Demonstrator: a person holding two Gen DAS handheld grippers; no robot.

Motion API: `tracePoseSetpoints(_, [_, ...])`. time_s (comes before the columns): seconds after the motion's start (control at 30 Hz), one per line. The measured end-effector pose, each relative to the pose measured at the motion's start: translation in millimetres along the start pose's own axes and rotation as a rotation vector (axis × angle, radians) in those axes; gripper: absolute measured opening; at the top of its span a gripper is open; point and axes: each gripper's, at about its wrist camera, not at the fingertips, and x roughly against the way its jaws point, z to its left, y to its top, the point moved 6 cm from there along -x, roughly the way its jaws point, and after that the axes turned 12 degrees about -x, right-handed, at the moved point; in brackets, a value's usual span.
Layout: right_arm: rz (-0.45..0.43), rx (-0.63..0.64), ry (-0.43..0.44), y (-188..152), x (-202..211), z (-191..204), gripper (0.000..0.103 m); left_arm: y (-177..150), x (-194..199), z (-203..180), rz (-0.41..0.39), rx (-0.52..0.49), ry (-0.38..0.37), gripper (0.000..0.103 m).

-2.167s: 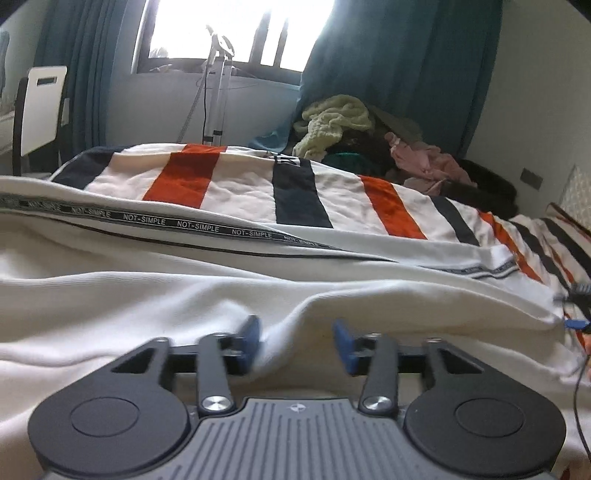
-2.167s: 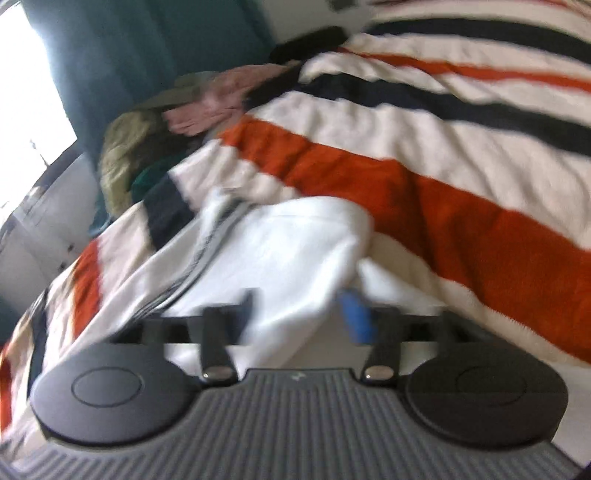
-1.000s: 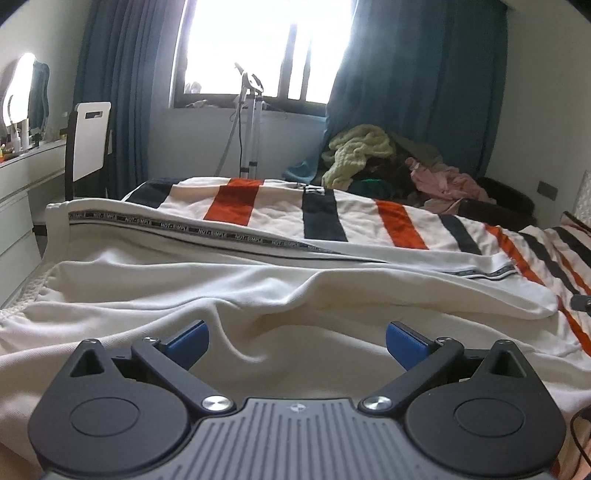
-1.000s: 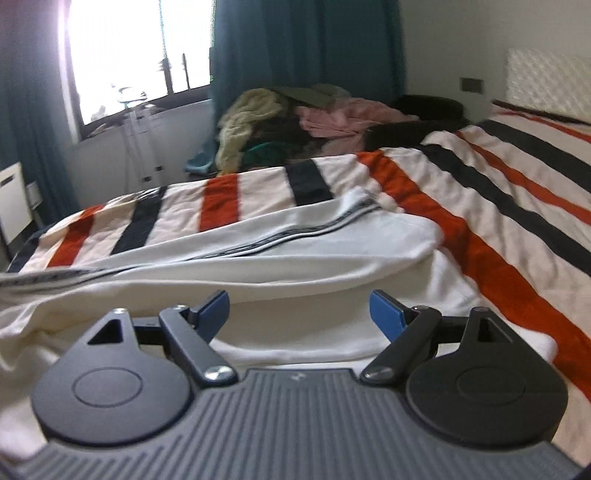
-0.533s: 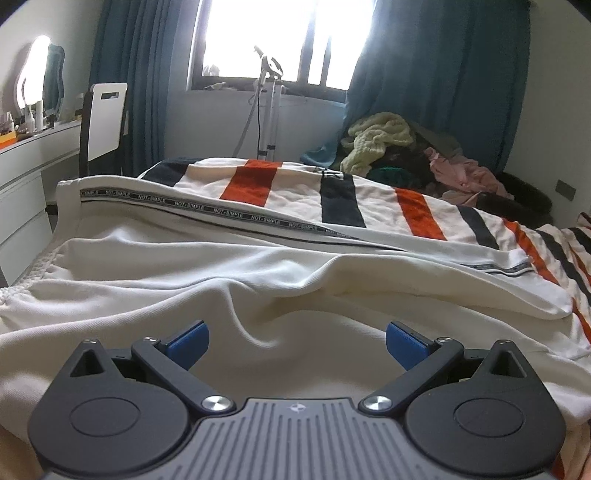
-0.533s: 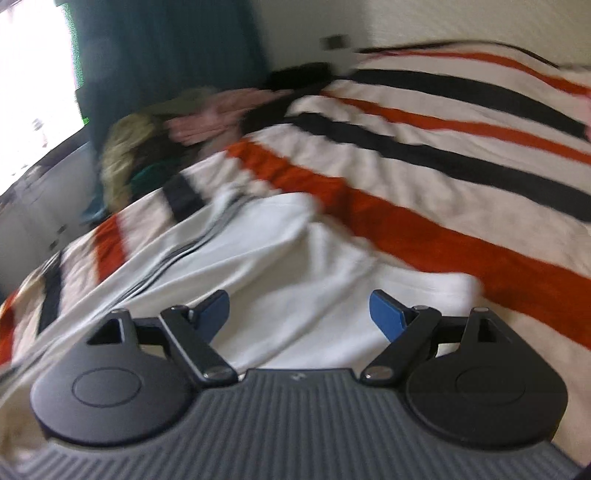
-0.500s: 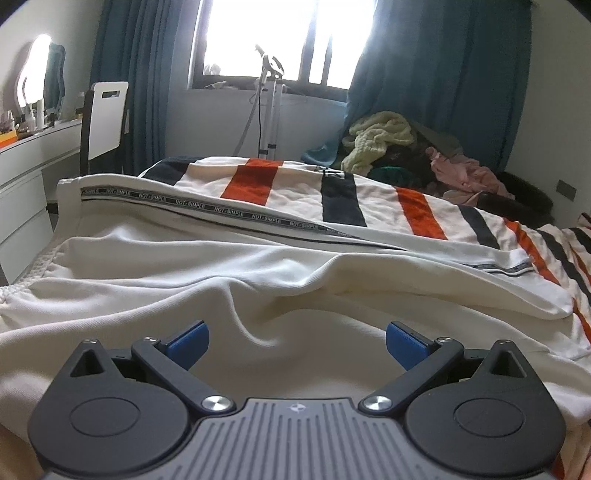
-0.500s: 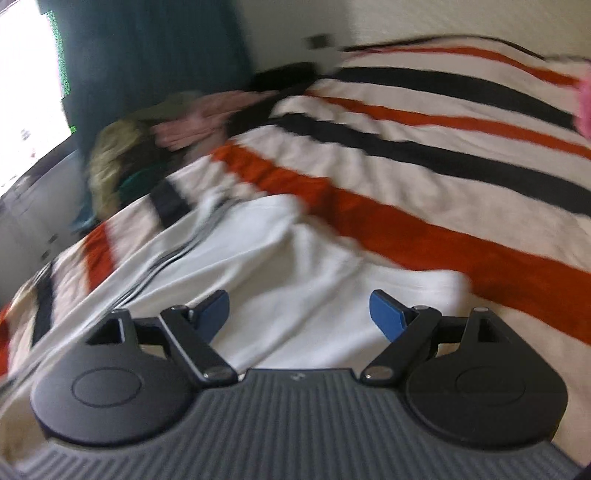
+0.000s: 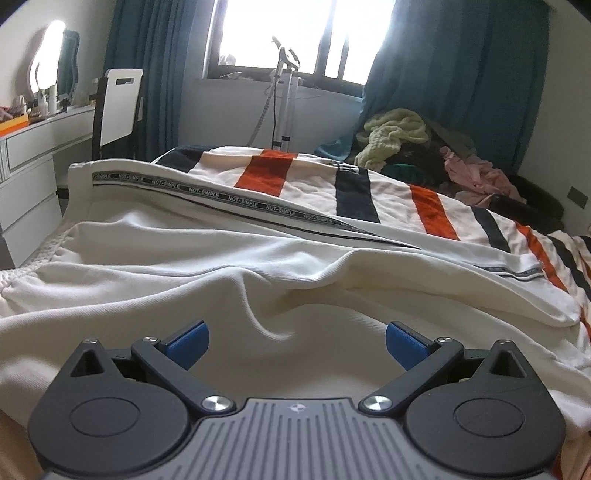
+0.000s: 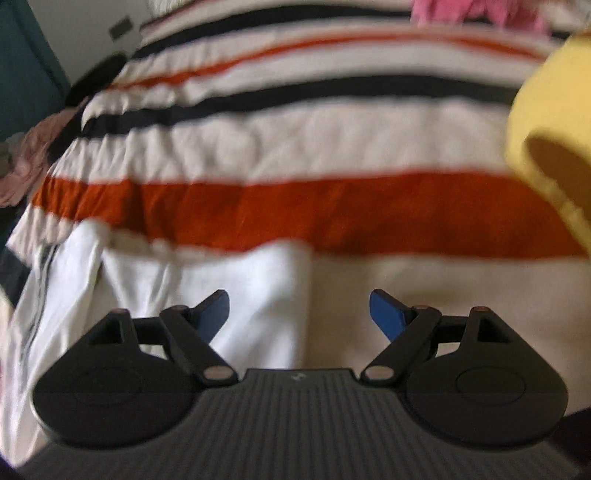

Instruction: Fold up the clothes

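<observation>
White trousers (image 9: 207,273) with a black lettered side stripe lie spread across the striped bed, waistband at the left. My left gripper (image 9: 295,341) is open and empty, just above the wrinkled cloth. In the blurred right wrist view, my right gripper (image 10: 299,314) is open and empty over the leg end of the trousers (image 10: 207,280), close to its edge on the striped bedcover (image 10: 295,147).
A heap of clothes (image 9: 421,155) lies at the far side of the bed by the teal curtain. A white chair (image 9: 118,107) and dresser (image 9: 29,177) stand at the left. A yellow garment (image 10: 554,129) and something pink (image 10: 480,11) lie at the right.
Both grippers opened and let go of the trousers about two seconds ago. Since then the right gripper has swung right, toward the yellow garment. The left gripper has barely moved.
</observation>
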Motion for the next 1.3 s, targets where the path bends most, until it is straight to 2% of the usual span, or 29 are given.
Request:
tracePoseSetpoints(0.07, [0.058,-0.023,0.032,-7,-8,2,0.087,-1,-2,2,0.012,0.015,0.004,0.103])
tracePoseSetpoints(0.1, [0.056,-0.043,0.058,-7,-8,4,0.087,-2,-3,4,0.018,0.025,0.004,0.103])
tracePoseSetpoints(0.17, [0.066,-0.098,0.152,-4,-5,10,0.086,-3,-4,7,0.026,0.052,0.001,0.103])
tracePoseSetpoints(0.27, [0.125,-0.168,0.303,-1,-5,23,0.086,-6,-6,11,0.041,0.084,-0.001,0.103])
tracePoseSetpoints(0.33, [0.158,-0.178,0.331,-1,-11,27,0.083,-8,-8,13,0.053,0.1,-0.002,0.103])
tracePoseSetpoints(0.37, [0.174,-0.184,0.345,-1,-14,29,0.076,-9,-9,13,0.058,0.108,-0.002,0.103])
tracePoseSetpoints(0.4, [0.186,-0.189,0.355,-1,-16,30,0.074,-10,-10,14,0.064,0.117,-0.002,0.103])
tracePoseSetpoints(0.43, [0.188,-0.194,0.359,0,-16,30,0.066,-10,-11,15,0.07,0.125,-0.002,0.103])
tracePoseSetpoints(0.47, [0.19,-0.198,0.363,1,-17,29,0.052,-11,-12,15,0.075,0.133,-0.002,0.103])
tracePoseSetpoints(0.57, [0.195,-0.213,0.376,4,-17,27,0.031,-14,-15,18,0.092,0.157,-0.002,0.103])
tracePoseSetpoints(0.67, [0.2,-0.228,0.388,7,-17,26,0.019,-17,-17,21,0.109,0.186,0.0,0.103])
tracePoseSetpoints(0.77, [0.205,-0.243,0.4,10,-18,24,0.016,-21,-15,34,0.121,0.255,0.015,0.103])
tracePoseSetpoints(0.87, [0.205,-0.252,0.416,13,-17,24,0.014,-27,-5,55,0.105,0.384,0.026,0.103])
tracePoseSetpoints(1.07, [0.117,-0.196,0.503,29,6,31,0.012,-25,23,107,0.039,0.636,0.028,0.103])
tracePoseSetpoints(1.2, [0.119,-0.19,0.519,37,7,28,0.012,-10,49,152,0.002,0.732,0.037,0.103])
tracePoseSetpoints(1.3, [0.151,-0.222,0.511,37,-1,21,0.012,-9,73,198,-0.009,0.812,0.054,0.103])
